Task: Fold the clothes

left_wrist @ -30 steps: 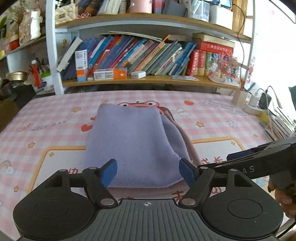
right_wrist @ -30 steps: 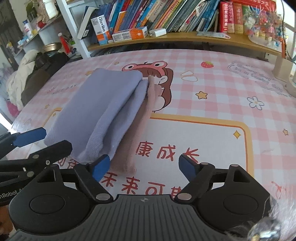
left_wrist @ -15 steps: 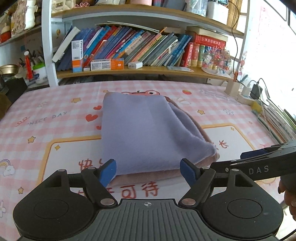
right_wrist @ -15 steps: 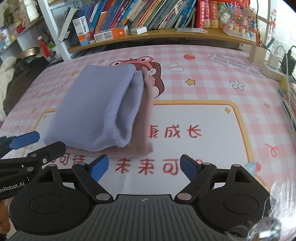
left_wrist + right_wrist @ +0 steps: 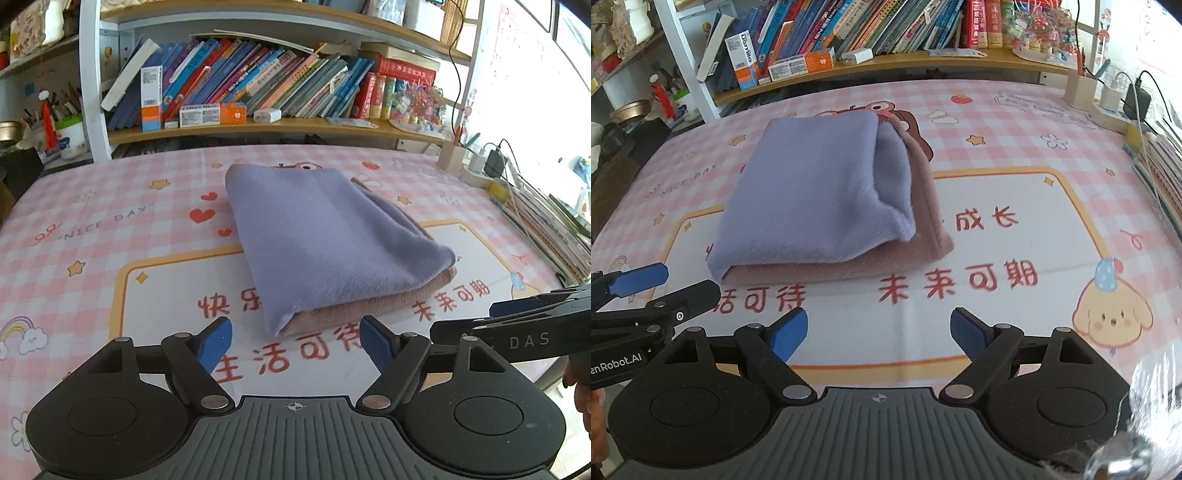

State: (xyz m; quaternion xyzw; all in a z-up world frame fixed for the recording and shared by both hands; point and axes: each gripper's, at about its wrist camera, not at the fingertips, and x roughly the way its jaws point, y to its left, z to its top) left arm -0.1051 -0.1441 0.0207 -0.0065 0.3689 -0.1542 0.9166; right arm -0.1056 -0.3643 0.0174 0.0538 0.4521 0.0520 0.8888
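Left wrist view: the left gripper (image 5: 295,338) has its blue-tipped fingers (image 5: 216,341) spread wide, holding nothing. The folded cloth (image 5: 325,240), lavender on top with a pinkish-brown layer beneath, lies on the desk (image 5: 92,258) ahead of the fingers and clear of them; its near corner sits just beyond the gap between the fingertips. The right gripper (image 5: 517,325) enters from the right edge, beside the cloth's near right side, not touching it. A bookshelf (image 5: 258,125) stands behind the desk.

Right wrist view: the right gripper (image 5: 879,328) also has its fingers (image 5: 967,334) spread apart and empty. The cloth (image 5: 812,195) rests ahead and slightly left of the gap, apart from both fingertips. The left gripper (image 5: 642,291) shows at the left edge, near the cloth's near left corner, its fingers parted.
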